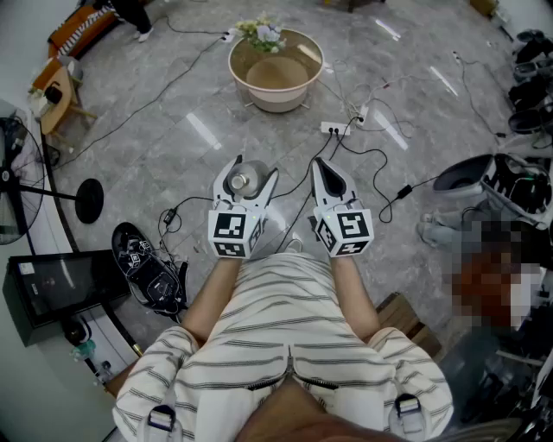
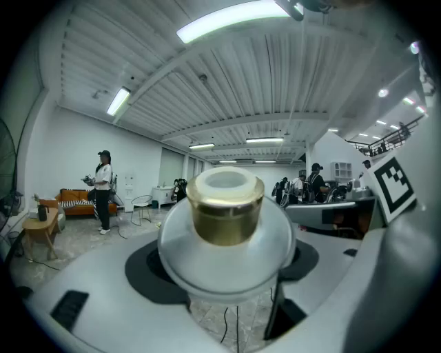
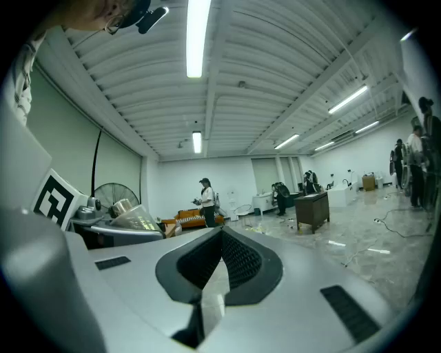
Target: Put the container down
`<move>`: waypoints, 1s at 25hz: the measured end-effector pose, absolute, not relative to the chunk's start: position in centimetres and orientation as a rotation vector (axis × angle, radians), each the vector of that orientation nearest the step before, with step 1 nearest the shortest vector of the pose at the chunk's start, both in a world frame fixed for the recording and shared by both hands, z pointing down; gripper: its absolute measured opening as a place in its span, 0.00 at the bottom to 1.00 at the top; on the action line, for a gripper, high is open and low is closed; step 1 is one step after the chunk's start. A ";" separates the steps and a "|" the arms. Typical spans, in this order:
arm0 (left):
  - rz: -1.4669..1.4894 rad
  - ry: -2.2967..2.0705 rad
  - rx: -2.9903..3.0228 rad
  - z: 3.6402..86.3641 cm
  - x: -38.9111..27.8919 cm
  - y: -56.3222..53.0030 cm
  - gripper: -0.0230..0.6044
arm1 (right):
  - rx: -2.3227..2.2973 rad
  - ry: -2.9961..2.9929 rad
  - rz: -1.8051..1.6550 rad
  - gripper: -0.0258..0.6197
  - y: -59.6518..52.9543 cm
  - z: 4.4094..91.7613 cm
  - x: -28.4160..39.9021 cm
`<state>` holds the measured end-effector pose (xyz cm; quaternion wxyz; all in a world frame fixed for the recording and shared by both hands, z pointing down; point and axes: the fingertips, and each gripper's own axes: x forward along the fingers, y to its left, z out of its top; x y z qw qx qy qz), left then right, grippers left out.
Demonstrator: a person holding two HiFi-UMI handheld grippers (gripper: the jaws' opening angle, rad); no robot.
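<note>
Clear, round-bodied container [image 2: 227, 238] w/ gold collar is seen clamped between the wide-set jaws of the left gripper [image 1: 256, 167], held up in the air in front of the seated person's knees, over the floor and resting on no surface. The right gripper [image 1: 317, 164] is held just beside it at approx. the same height, jaws pressed together at the tips, nothing between them. Both are gripped by a person in a striped shirt [image 1: 285, 332]. Below is a grey marble-look floor [image 1: 173, 129], glossy w/ light reflections and crossed by black cables; a white power strip [image 1: 337, 129] lies ahead, and beyond it a round beige tub [image 1: 276, 69] w/ flowers [image 1: 263, 33] at its rim. At left are a fan base [image 1: 89, 199], a black shoe [image 1: 143, 263] and a dark monitor [image 1: 60, 289]. The room is a large white hall w/ ribbed ceiling and strip lights [image 2: 227, 19]; an orange sofa [image 2: 76, 200] stands by the far wall, a standing person [image 2: 103, 189] near it.
</note>
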<state>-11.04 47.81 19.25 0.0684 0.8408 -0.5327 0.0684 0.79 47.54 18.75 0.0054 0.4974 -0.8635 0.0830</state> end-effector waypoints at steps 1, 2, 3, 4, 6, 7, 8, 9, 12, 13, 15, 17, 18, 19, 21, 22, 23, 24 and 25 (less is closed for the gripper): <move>0.191 -1.596 2.528 19.2 -10.7 47.6 0.56 | 1.558 -2.704 0.248 0.05 47.3 18.8 1.0; 0.178 -1.589 2.525 19.1 -10.5 47.4 0.56 | 1.558 -2.705 0.238 0.05 47.1 18.7 1.2; 0.171 -1.585 2.522 19.1 -10.2 47.1 0.56 | 1.557 -2.708 0.231 0.05 46.8 18.7 1.5; 0.168 -1.583 2.520 19.2 -9.9 46.8 0.56 | 1.557 -2.712 0.228 0.05 46.5 18.8 1.8; 0.165 -1.581 2.514 19.5 -9.4 46.4 0.56 | 1.554 -2.719 0.224 0.05 46.0 18.8 2.3; 0.165 -1.583 2.514 19.6 -9.1 46.2 0.56 | 1.554 -2.723 0.220 0.05 45.8 18.9 2.6; 0.168 -1.587 2.517 19.7 -8.8 46.0 0.56 | 1.555 -2.728 0.217 0.05 45.5 18.9 2.9; 0.171 -1.590 2.520 19.8 -8.4 45.8 0.56 | 1.556 -2.732 0.215 0.05 45.3 18.9 3.2; 0.174 -1.592 2.513 20.2 -7.4 45.6 0.56 | 1.545 -2.738 0.227 0.05 44.8 19.5 4.2; 0.174 -1.591 2.509 20.4 -7.1 45.7 0.56 | 1.541 -2.739 0.238 0.05 44.7 19.7 4.5; 0.180 -1.588 2.509 20.5 -6.6 45.8 0.56 | 1.545 -2.742 0.262 0.05 44.6 19.8 5.2; 0.193 -1.582 2.510 20.6 -6.1 45.8 0.56 | 1.556 -2.744 0.281 0.05 44.6 19.9 5.6; 0.199 -1.581 2.508 20.8 -6.0 45.7 0.56 | 1.558 -2.744 0.288 0.05 44.6 20.1 5.9; 0.206 -1.582 2.506 21.0 -5.8 45.6 0.56 | 1.557 -2.743 0.295 0.05 44.6 20.2 6.0; 0.214 -1.585 2.504 21.5 -5.8 45.5 0.56 | 1.549 -2.743 0.306 0.05 44.6 20.7 6.1; 0.214 -1.586 2.504 21.6 -5.8 45.3 0.56 | 1.546 -2.743 0.309 0.05 44.4 20.9 6.0; 0.213 -1.588 2.503 21.7 -5.9 45.0 0.56 | 1.546 -2.743 0.312 0.05 44.1 21.1 6.0; 0.213 -1.592 2.501 21.9 -6.0 44.8 0.56 | 1.546 -2.743 0.314 0.05 43.8 21.3 6.0; 0.213 -1.595 2.498 22.1 -6.1 44.5 0.56 | 1.546 -2.742 0.315 0.05 43.5 21.4 6.0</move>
